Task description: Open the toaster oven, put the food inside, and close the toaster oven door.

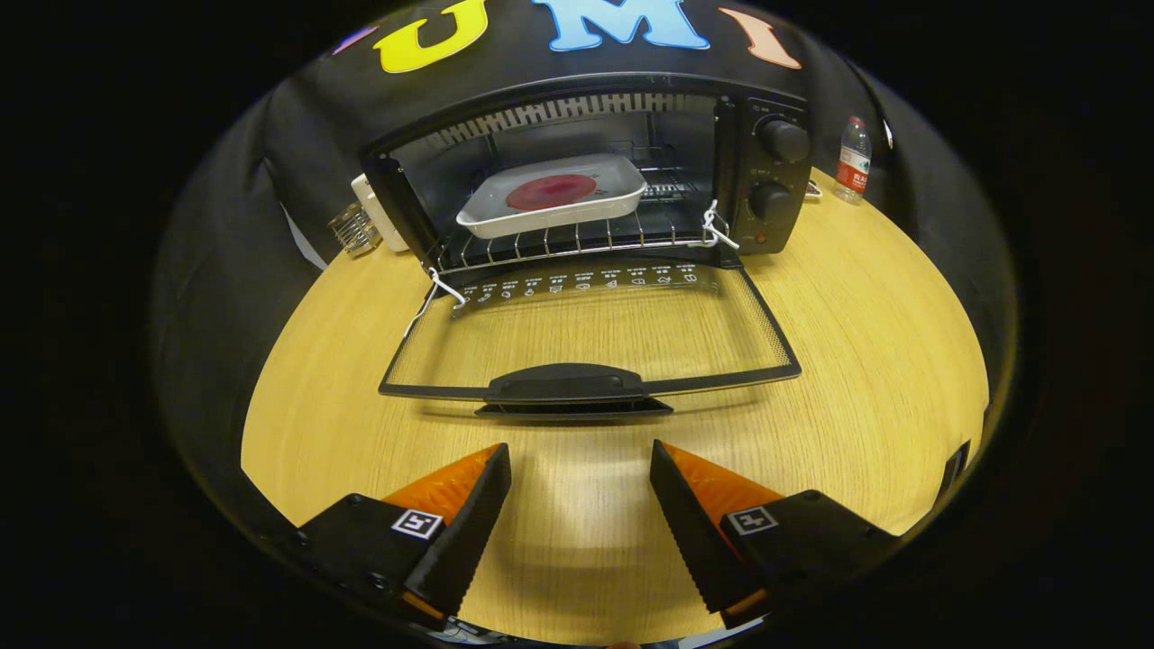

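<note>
A black toaster oven (pixel 766 171) stands at the far side of the round wooden table (pixel 865 361). Its glass door (pixel 586 333) is folded down flat toward me, handle (pixel 568 386) nearest the fingers. Inside, on the wire rack (pixel 559 245), rests a white rectangular dish (pixel 554 194) holding a round red piece of food (pixel 552 191). My gripper (pixel 580 451) is open, hovering above bare table a short way before the door handle, with nothing between its fingers.
A water bottle (pixel 853 158) stands right of the oven near the table's far edge. A white box (pixel 379 212) and a small clear object (pixel 353 230) sit left of the oven. Two knobs (pixel 783 140) face me on the oven's right panel.
</note>
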Motion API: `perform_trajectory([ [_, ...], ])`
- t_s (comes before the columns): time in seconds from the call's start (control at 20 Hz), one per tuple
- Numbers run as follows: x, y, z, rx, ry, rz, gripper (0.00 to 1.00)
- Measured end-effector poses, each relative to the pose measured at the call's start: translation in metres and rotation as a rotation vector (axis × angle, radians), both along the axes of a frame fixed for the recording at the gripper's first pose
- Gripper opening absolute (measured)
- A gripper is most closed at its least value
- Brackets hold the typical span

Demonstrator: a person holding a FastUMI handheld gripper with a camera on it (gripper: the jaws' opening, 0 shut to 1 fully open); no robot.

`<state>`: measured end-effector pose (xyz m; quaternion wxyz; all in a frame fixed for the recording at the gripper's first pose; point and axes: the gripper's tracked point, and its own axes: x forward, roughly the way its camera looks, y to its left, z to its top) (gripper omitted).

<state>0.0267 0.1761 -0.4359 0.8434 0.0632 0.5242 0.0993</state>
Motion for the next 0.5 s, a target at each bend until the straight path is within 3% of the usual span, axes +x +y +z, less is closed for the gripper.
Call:
perform_trajectory([
  [0.2, 0.013, 0.006, -0.004, 0.01, -0.009, -0.037, 0.98],
  [0.5, 0.015, 0.006, -0.002, -0.02, -0.027, -0.026, 0.97],
])
